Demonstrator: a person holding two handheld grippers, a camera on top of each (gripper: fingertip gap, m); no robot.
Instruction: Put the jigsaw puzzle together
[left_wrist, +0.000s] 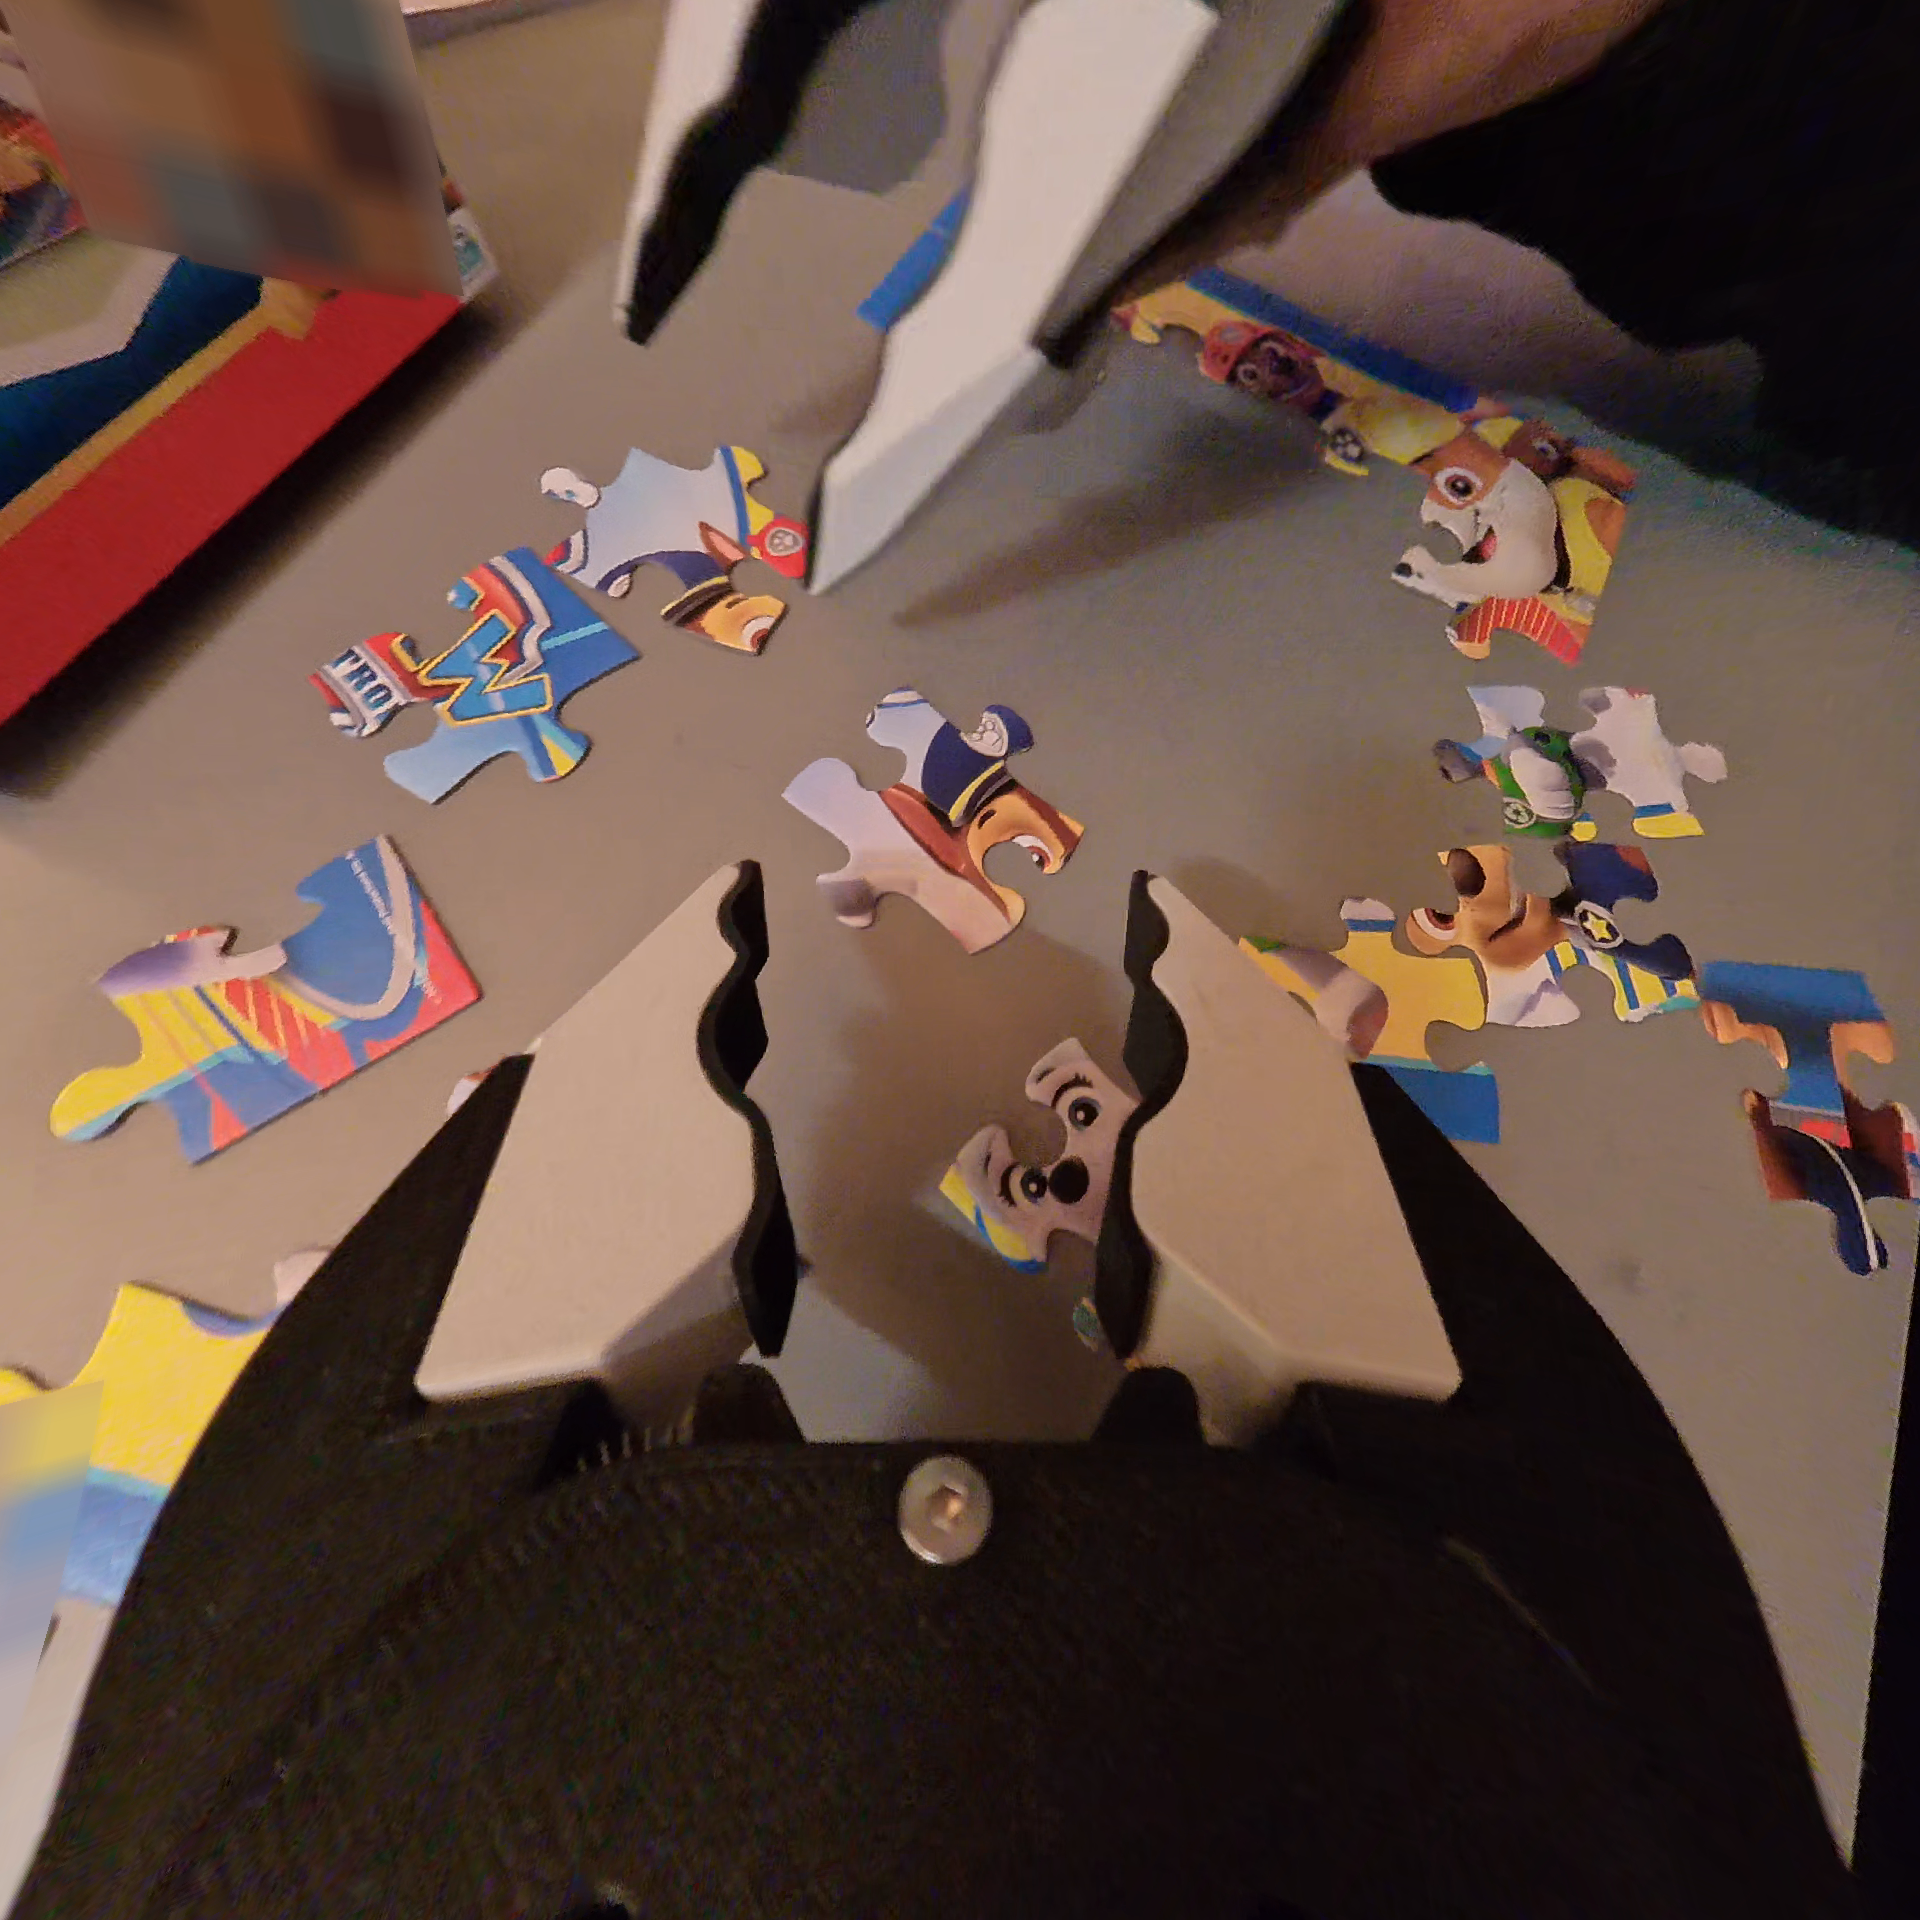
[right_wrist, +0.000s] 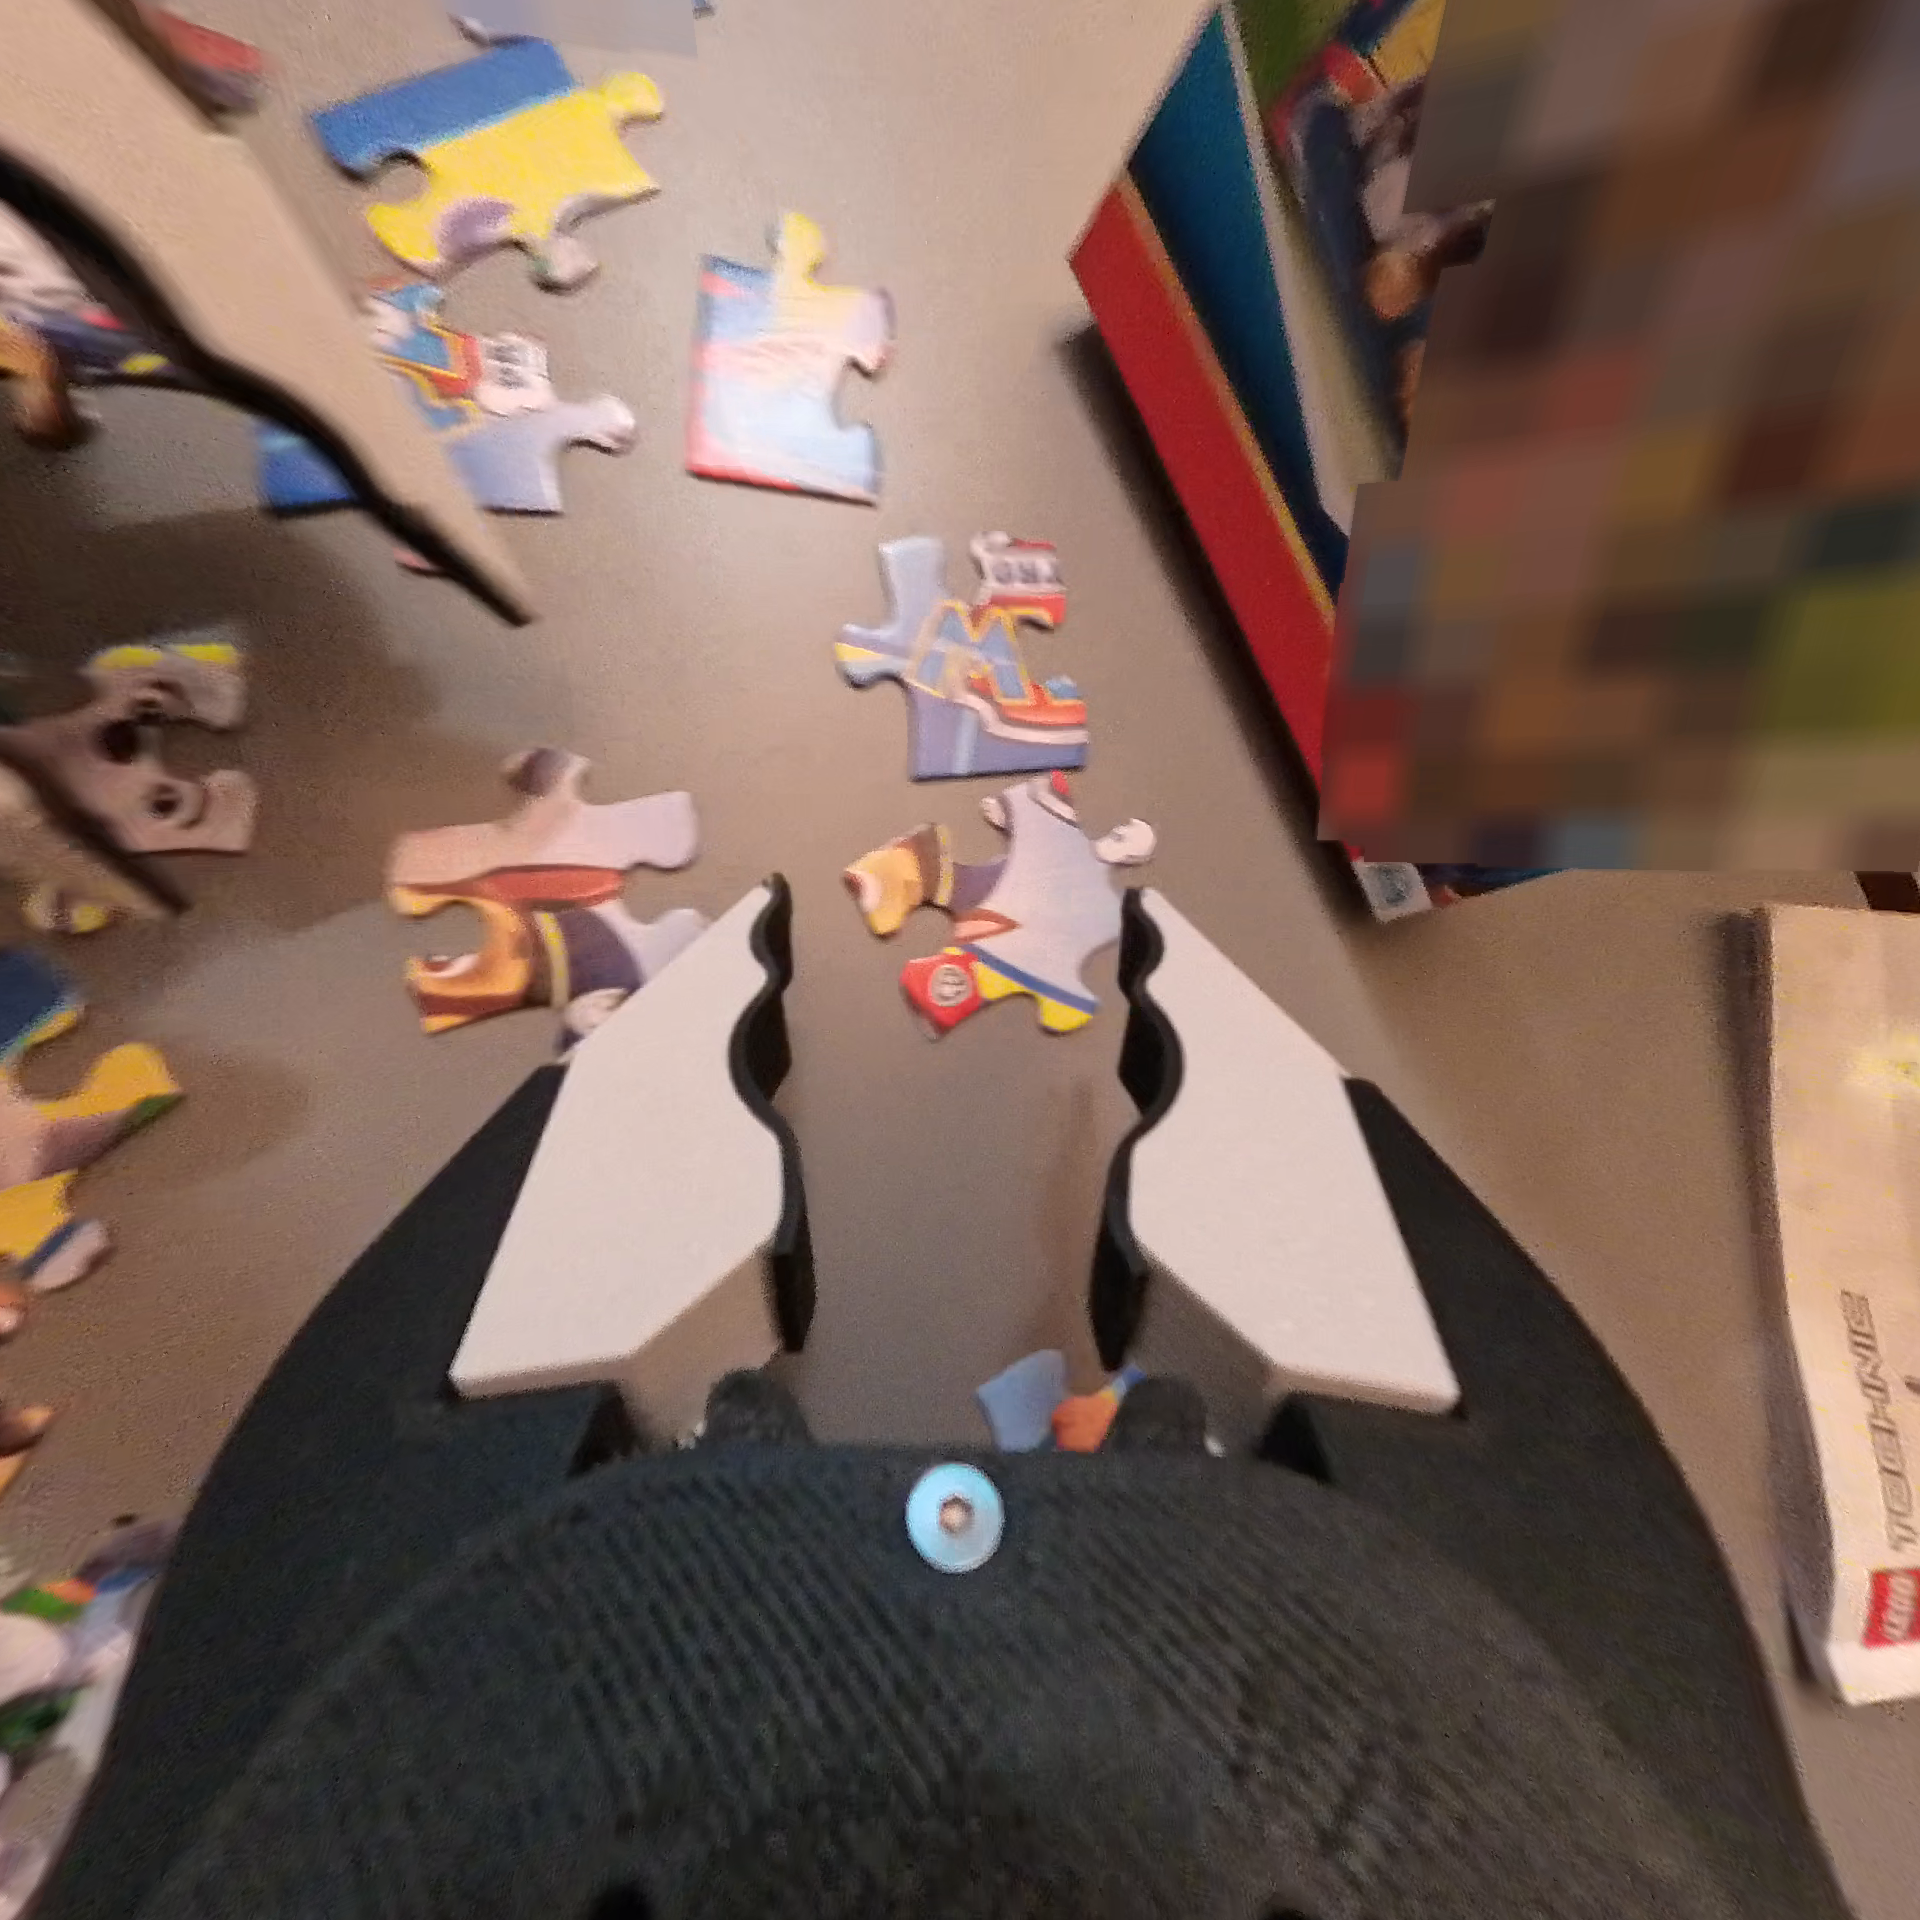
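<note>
A plain grey counter (left_wrist: 1195, 644) in dim, warm light carries scattered puzzle pieces (left_wrist: 940, 821). A red and blue box (left_wrist: 156, 436) stands at its far left edge. Left tool (left_wrist: 945, 883) and right tool (right_wrist: 951, 894) hover wide apart, holding nothing.

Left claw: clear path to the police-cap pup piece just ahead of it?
Probably yes. Left claw is open and empty, the cap piece lies flat just beyond its tips, apart from other pieces, nothing between.
</note>
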